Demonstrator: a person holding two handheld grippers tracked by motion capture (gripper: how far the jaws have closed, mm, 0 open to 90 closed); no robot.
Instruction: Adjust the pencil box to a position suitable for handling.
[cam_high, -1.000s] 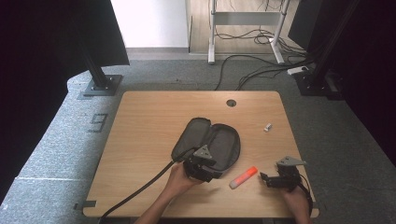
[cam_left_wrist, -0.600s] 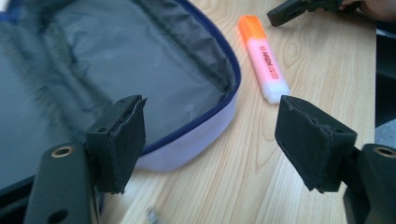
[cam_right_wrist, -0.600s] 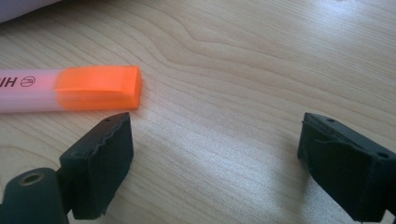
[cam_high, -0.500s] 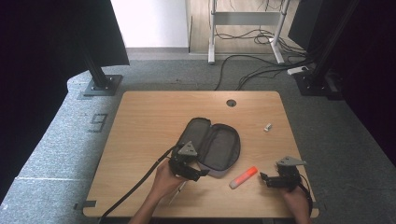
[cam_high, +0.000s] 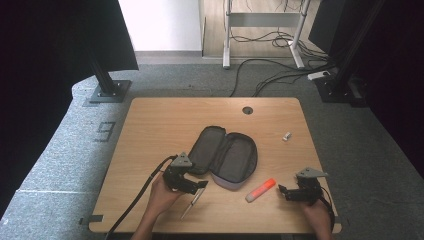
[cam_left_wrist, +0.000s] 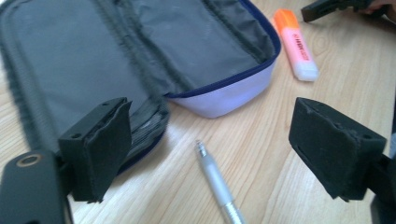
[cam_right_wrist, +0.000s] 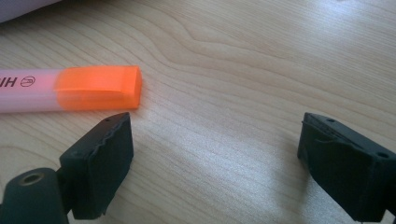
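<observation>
Both grippers were spread and empty; the left gripper (cam_high: 200, 185), just opening, could roll the pen (cam_left_wrist: 219, 185) toward 6 o'clock, off the table (cam_high: 150, 125).

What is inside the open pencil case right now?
The pencil case lies open with only grey lining showing in both halves. Whether anything sits beneath the lining folds cannot be seen.

Grey pencil case (cam_high: 225, 156) with blue trim, orange highlighter (cam_high: 260, 189), silver pen (cam_left_wrist: 218, 185)
</observation>
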